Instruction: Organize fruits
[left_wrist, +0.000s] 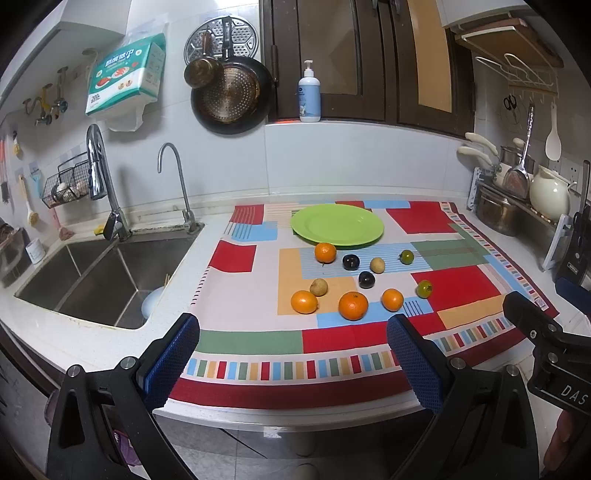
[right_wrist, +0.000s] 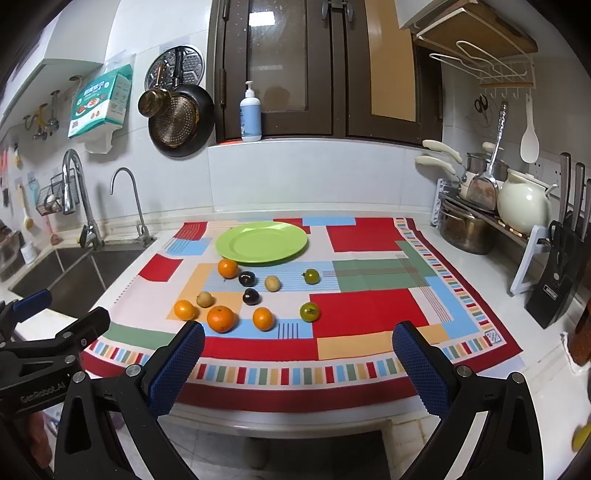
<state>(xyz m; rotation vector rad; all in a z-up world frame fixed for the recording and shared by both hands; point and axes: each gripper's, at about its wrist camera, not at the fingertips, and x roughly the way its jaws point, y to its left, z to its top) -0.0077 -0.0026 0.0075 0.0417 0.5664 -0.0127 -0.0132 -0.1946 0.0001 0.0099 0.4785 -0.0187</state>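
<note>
An empty green plate (left_wrist: 337, 224) (right_wrist: 261, 241) sits at the back of a patterned cloth (left_wrist: 461, 218) (right_wrist: 369, 236). In front of it lie several oranges (left_wrist: 353, 305) (right_wrist: 221, 319), two dark plums (left_wrist: 351, 261) (right_wrist: 247, 278), two tan round fruits (left_wrist: 318, 287) (right_wrist: 272, 283) and two green tomatoes (left_wrist: 424, 288) (right_wrist: 309, 311). My left gripper (left_wrist: 293, 334) is open and empty at the counter's front edge, short of the fruit. My right gripper (right_wrist: 298, 339) is open and empty too, beside it on the right; its body shows in the left wrist view (left_wrist: 546, 332).
A steel sink (left_wrist: 110, 273) with two taps is left of the cloth. A pot rack with a cream jug (right_wrist: 524, 206) and a knife block (right_wrist: 561, 273) stand on the right. Pans hang on the back wall; a soap bottle (right_wrist: 250, 114) is on the sill.
</note>
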